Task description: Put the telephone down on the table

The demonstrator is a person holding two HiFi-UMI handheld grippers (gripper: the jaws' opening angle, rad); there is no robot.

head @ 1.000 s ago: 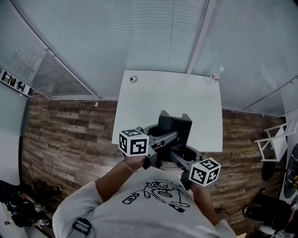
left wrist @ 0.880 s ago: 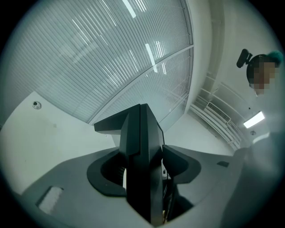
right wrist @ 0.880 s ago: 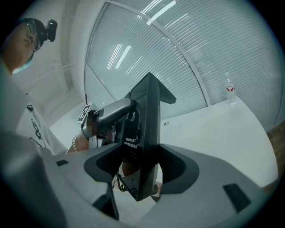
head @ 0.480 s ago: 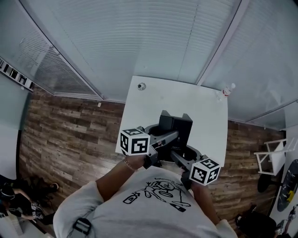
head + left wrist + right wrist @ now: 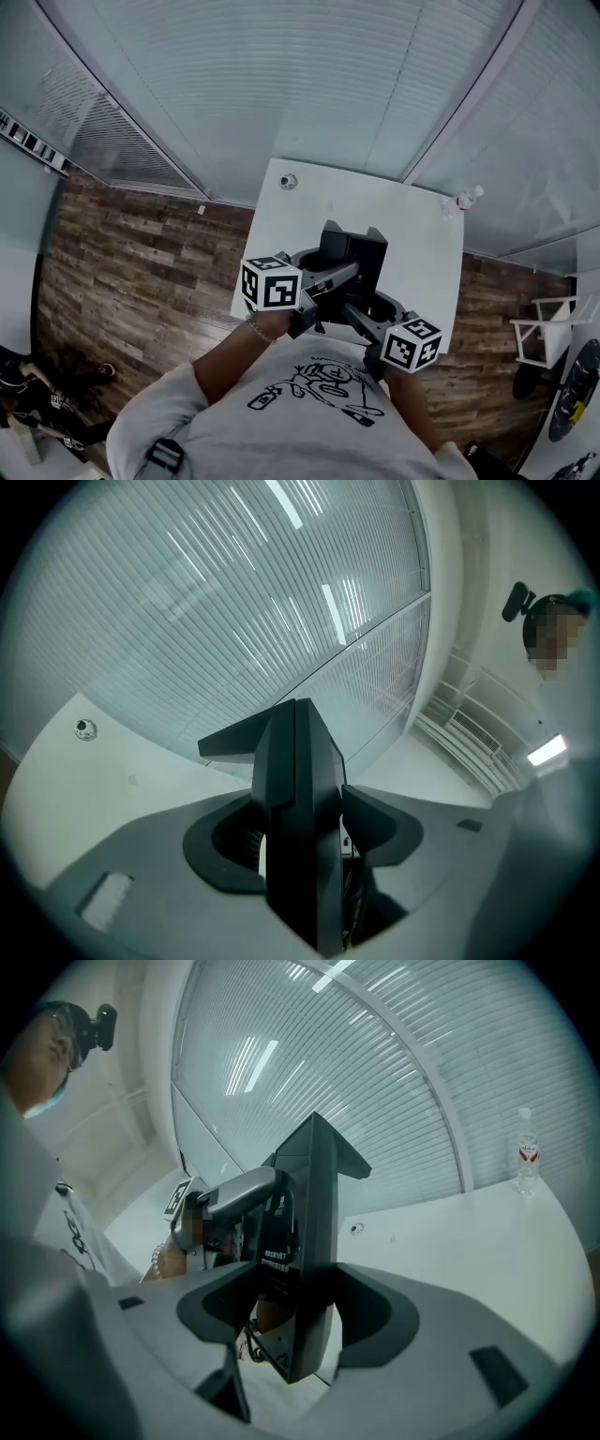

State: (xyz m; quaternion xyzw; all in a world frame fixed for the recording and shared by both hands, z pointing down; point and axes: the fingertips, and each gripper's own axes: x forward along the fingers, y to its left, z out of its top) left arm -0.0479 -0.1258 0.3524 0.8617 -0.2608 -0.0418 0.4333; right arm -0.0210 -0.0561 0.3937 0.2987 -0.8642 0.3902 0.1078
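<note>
Most of the head view is pale window blinds point(image 5: 281, 84) and dark wood-plank floor point(image 5: 122, 262). Against the blinds stands a white tabletop point(image 5: 417, 248), its near end just ahead of the person.

Over that near end is the black telephone point(image 5: 354, 253), a boxy unit carried on edge between the two tools. The right gripper view shows white surface and a thin cable below its lower edge, so it looks lifted rather than set down.

The left hand-held gripper point(image 5: 339, 274) comes at it from the person's left. Its own view shows the telephone point(image 5: 300, 836) upright in the gap, with the jaws clamped on its sides. The right hand-held gripper point(image 5: 361, 317) comes in lower from the person's right, its jaws likewise closed on the telephone point(image 5: 305, 1269), which fills the space between them.

A clear plastic bottle point(image 5: 466, 197) stands upright at the far right corner of the tabletop, well apart from the telephone. A small round object point(image 5: 288, 181) lies near the far left corner; what it is cannot be made out.
</note>
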